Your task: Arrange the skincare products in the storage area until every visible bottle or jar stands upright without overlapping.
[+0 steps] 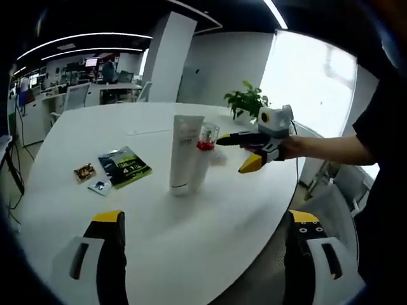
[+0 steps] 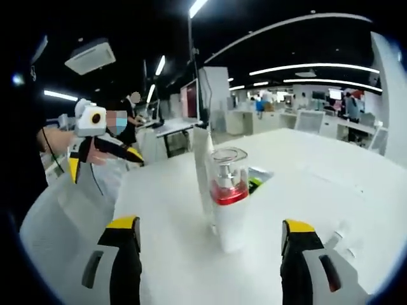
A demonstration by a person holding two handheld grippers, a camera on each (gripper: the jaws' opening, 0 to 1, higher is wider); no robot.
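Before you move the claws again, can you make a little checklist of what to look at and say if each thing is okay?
1. White tube upright: ok.
2. Pump bottle with red band upright: ok.
3. Gap between tube and bottle: cannot tell; they stand very close and overlap in both views.
4. Right claw open and holding nothing, near the bottle: ok.
5. Left claw open and holding nothing, away from the bottles: ok.
6. Sachets lie flat on the table, apart from the tube: ok.
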